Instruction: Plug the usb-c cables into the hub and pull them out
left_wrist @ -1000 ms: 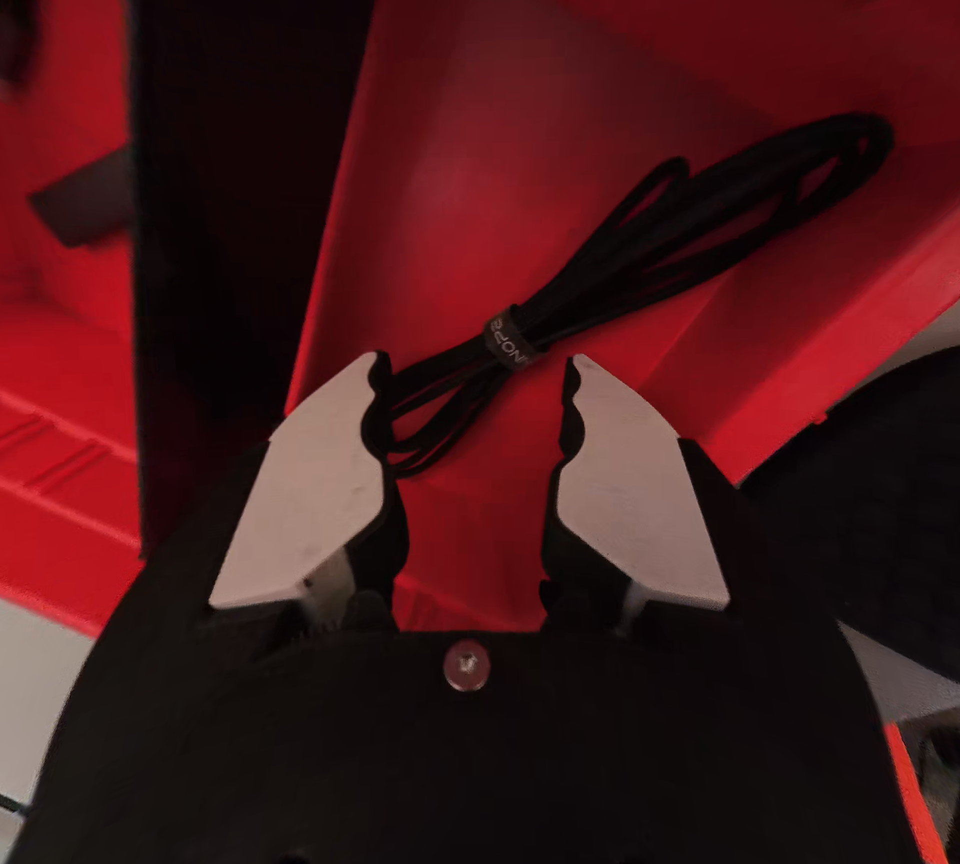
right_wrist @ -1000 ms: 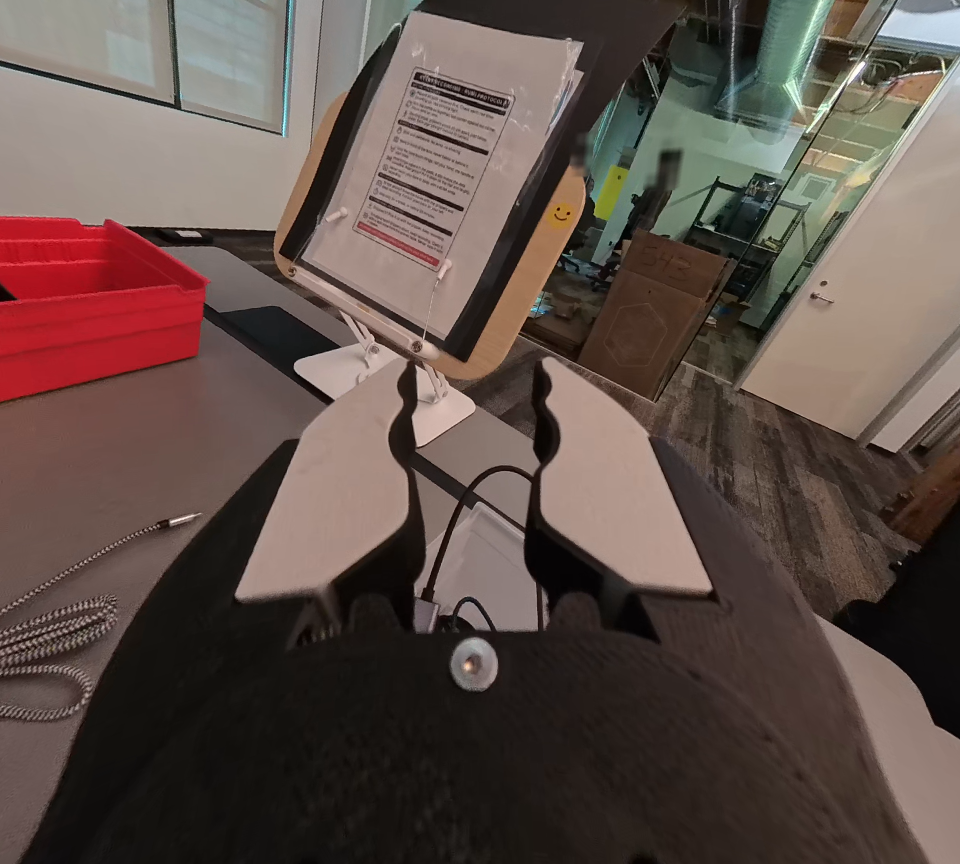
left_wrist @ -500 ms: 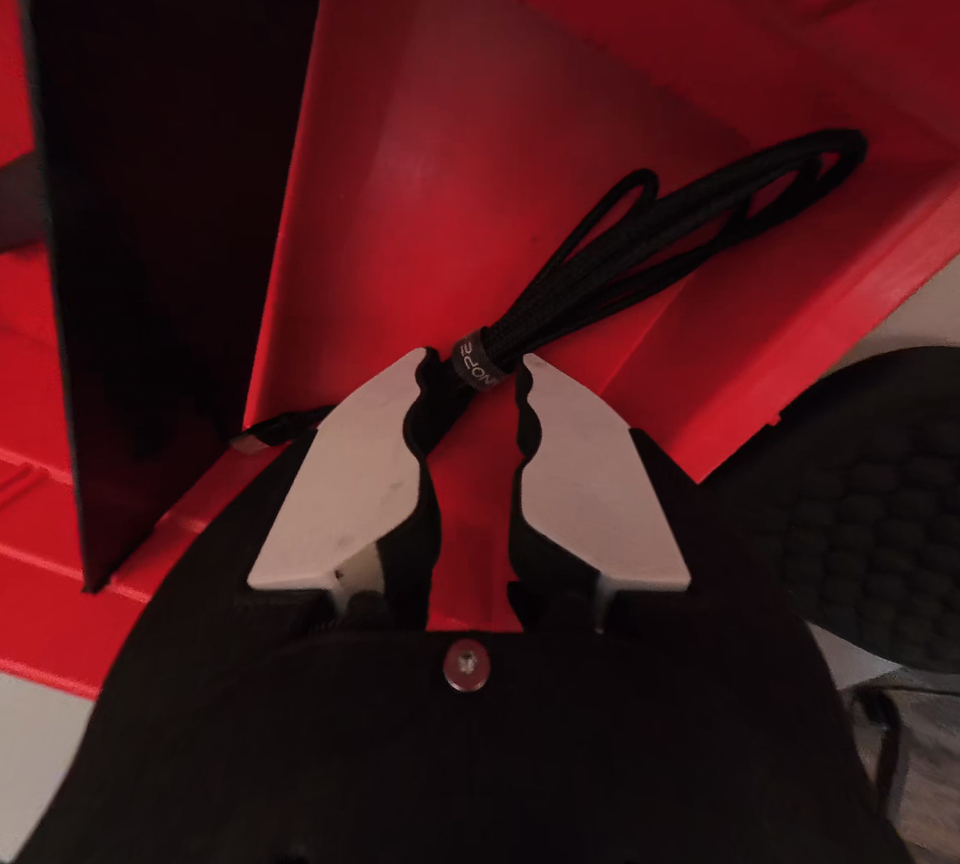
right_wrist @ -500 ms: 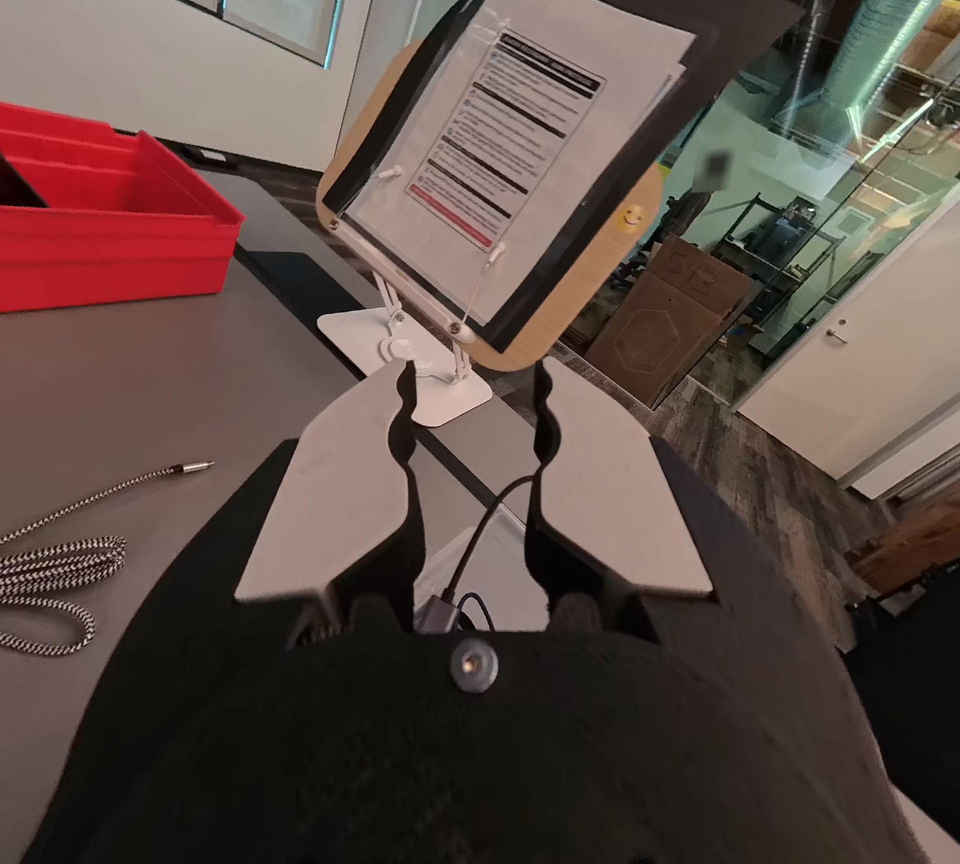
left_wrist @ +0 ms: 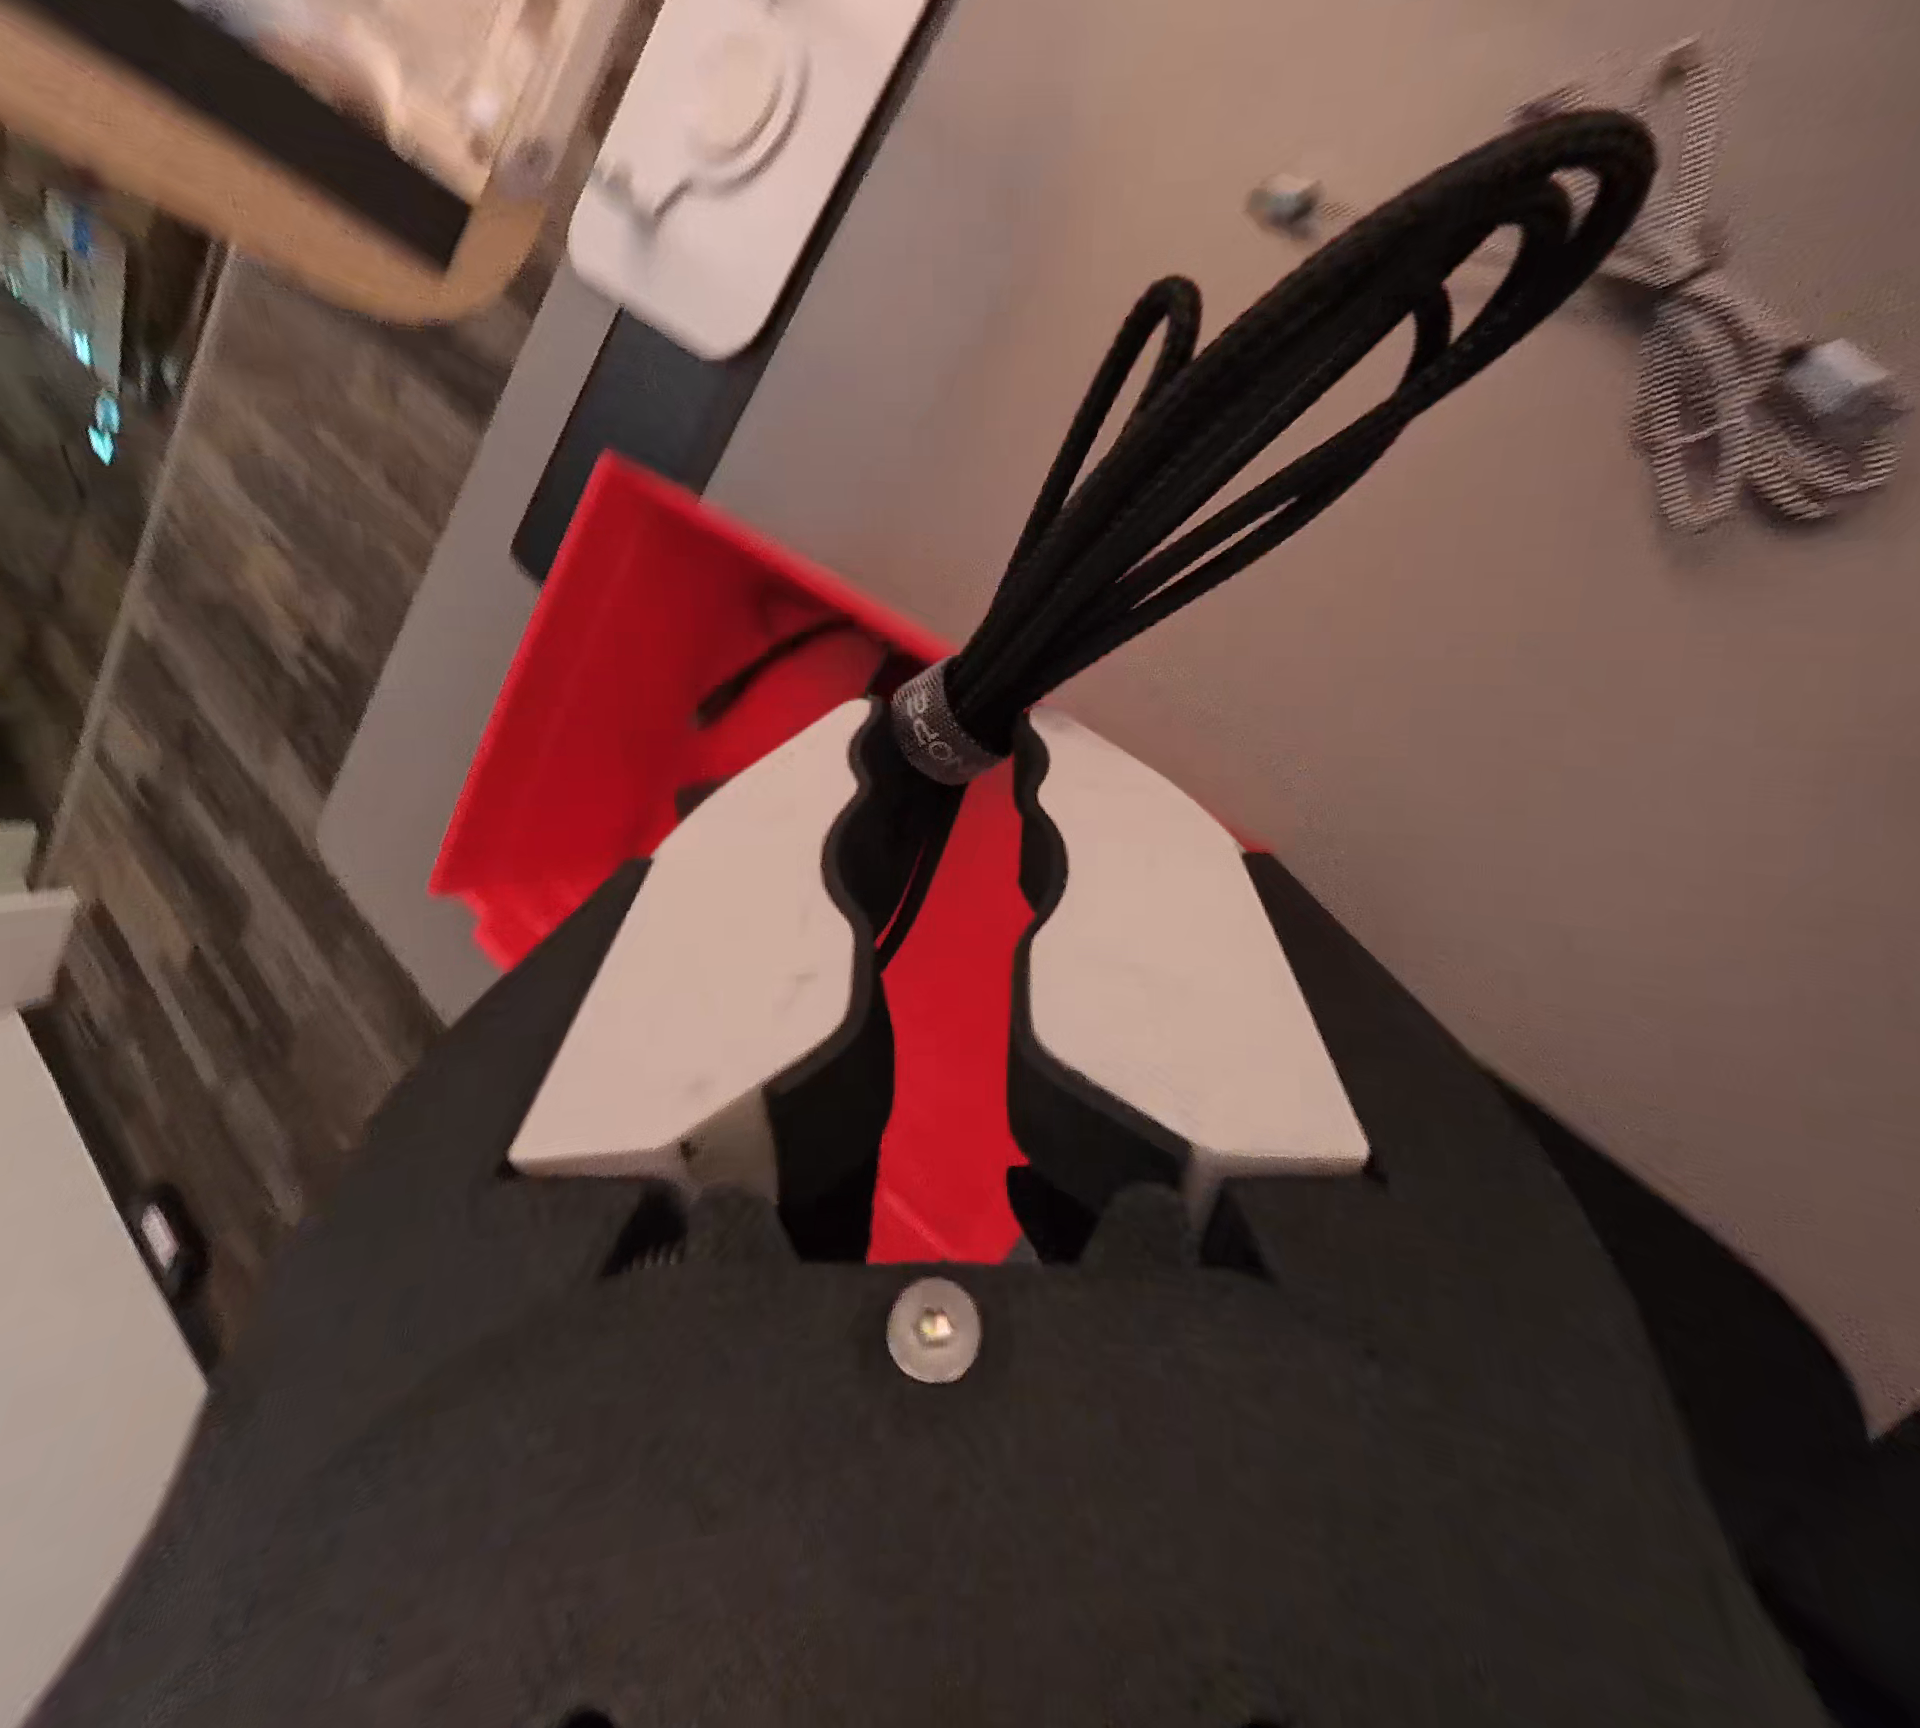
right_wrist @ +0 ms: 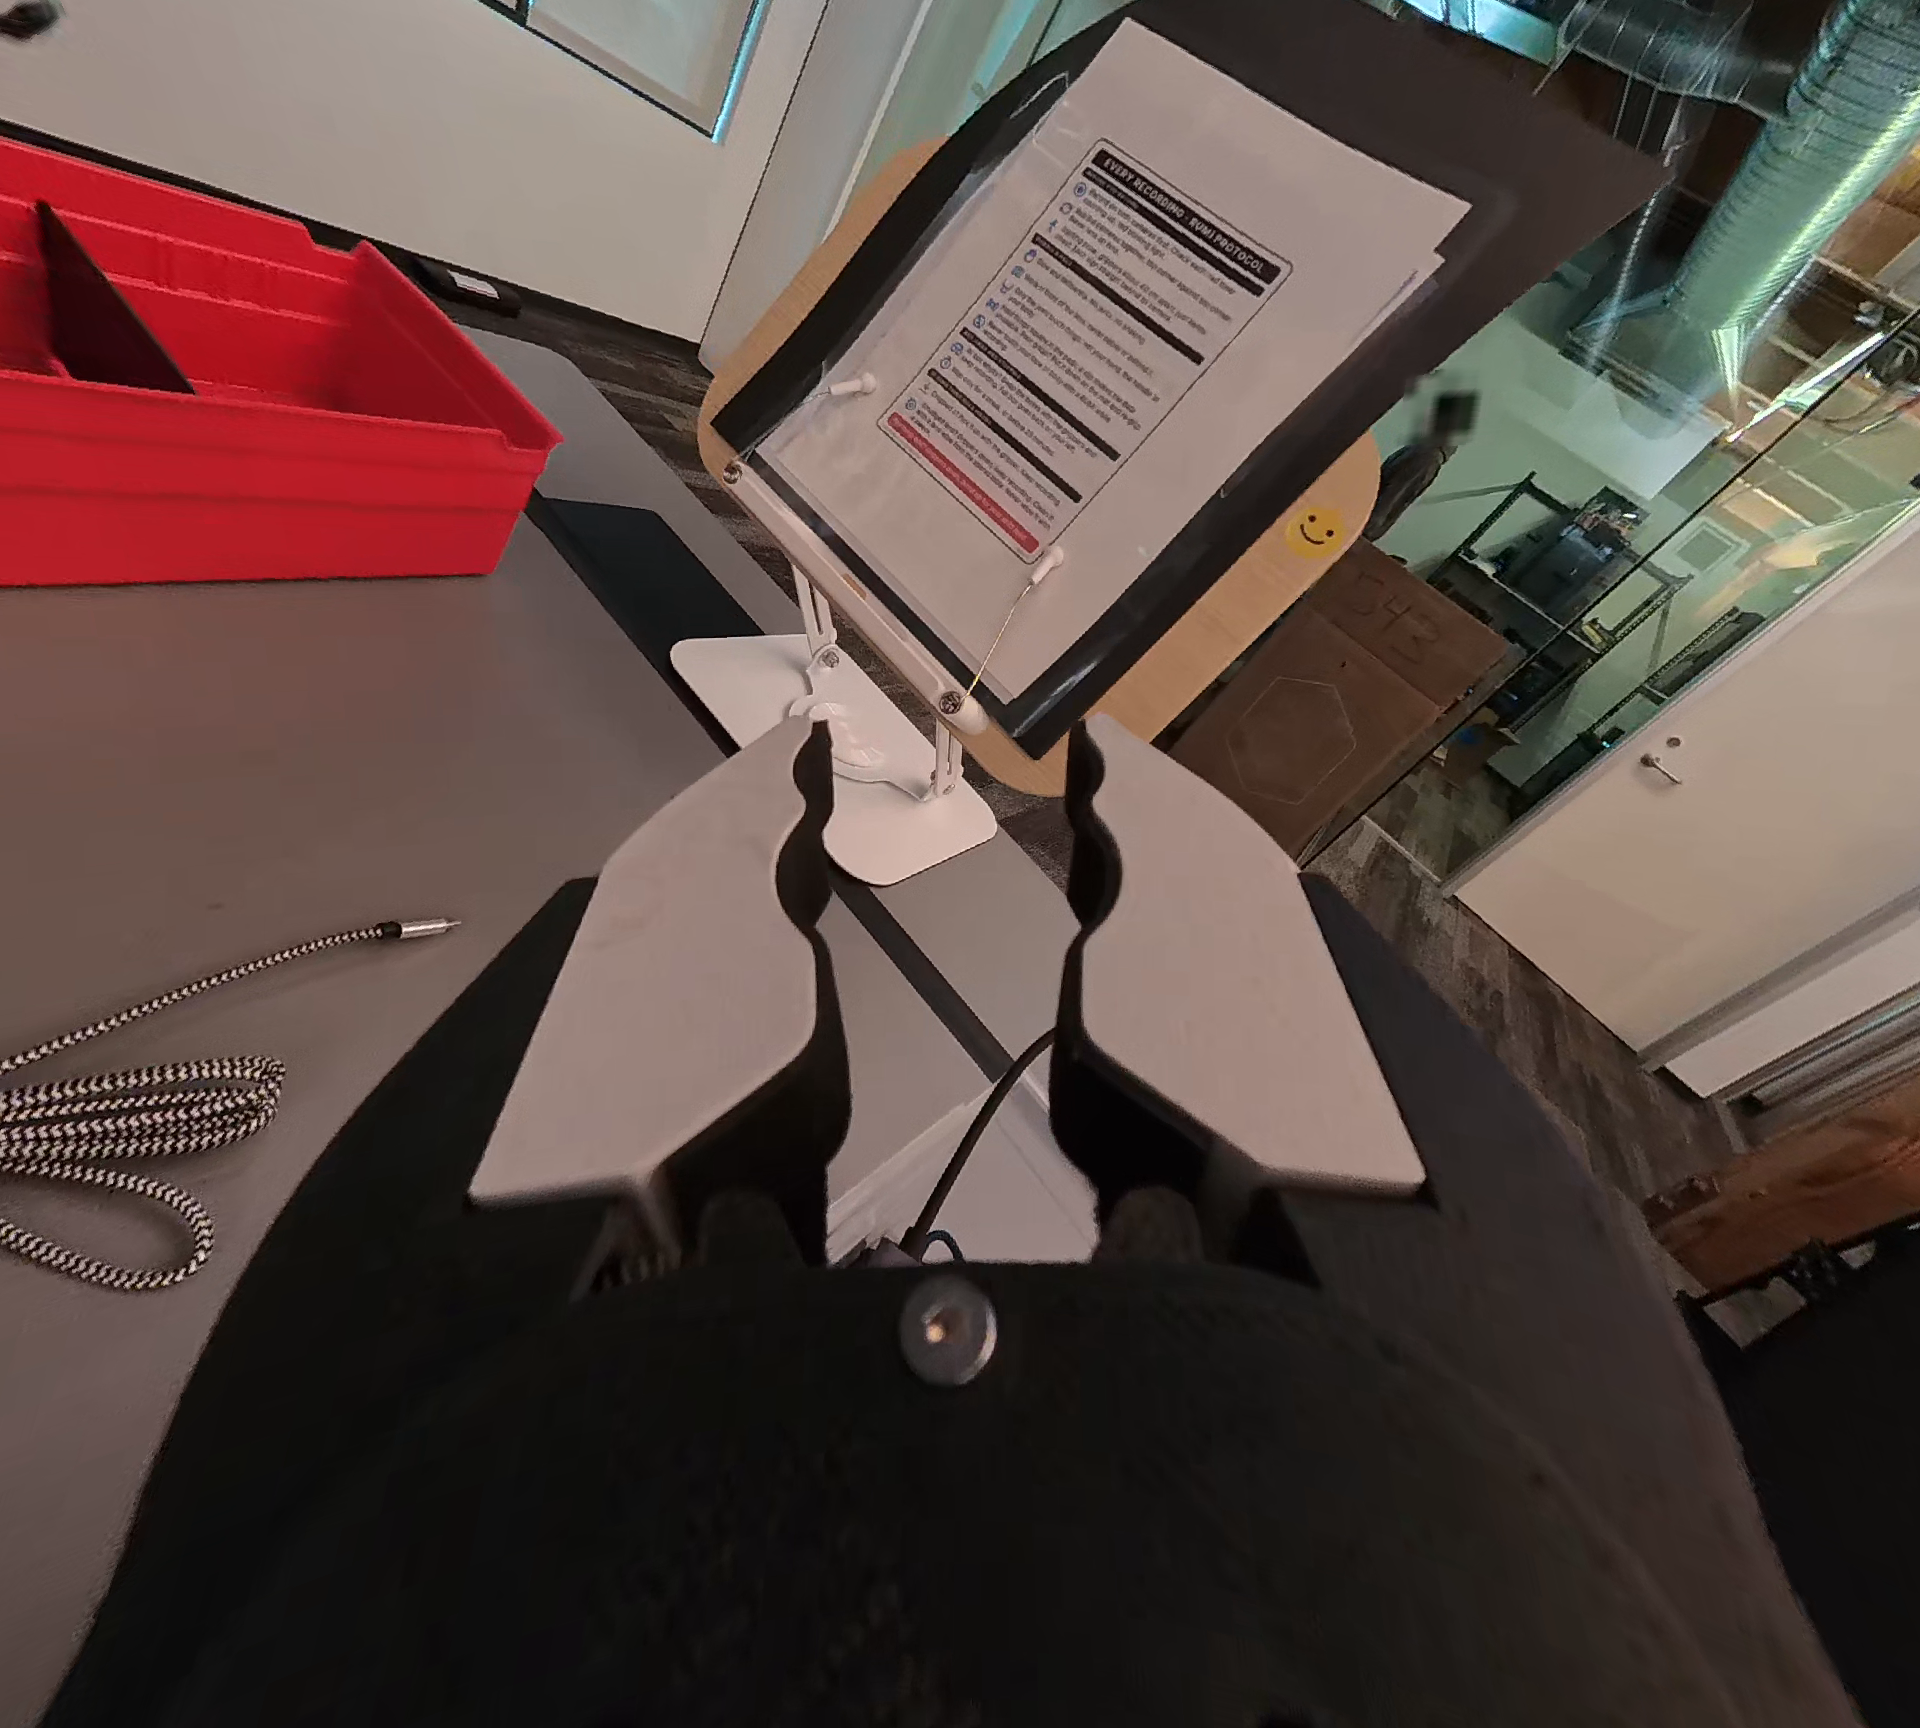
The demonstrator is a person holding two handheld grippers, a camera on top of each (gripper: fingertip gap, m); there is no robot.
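While the hub itself cannot be made out in either view, findings stand as follows.
Left gripper (left_wrist: pixel 940 769): pinching the bundled black usb-c cable (left_wrist: pixel 1288 431) at its strap.
Cable axis: loops run forward and right, past the fingertips, above the red bin (left_wrist: pixel 623 702).
Right gripper (right_wrist: pixel 940 769): spread, holding nothing.
Zebra-braided cable (right_wrist: pixel 125 1128): on the table, left of the right gripper, the nearer one.

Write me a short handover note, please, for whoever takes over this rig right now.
Left gripper: shut on the bundled black cable at its strap, lifted above the red bin.
Right gripper: open, holding nothing.
Striped cable lies loose on the grey table.
The hub is not clearly in view; a dark lead shows below the right fingers.
Done: black cable out of the bin.
Left: plugging and unplugging.
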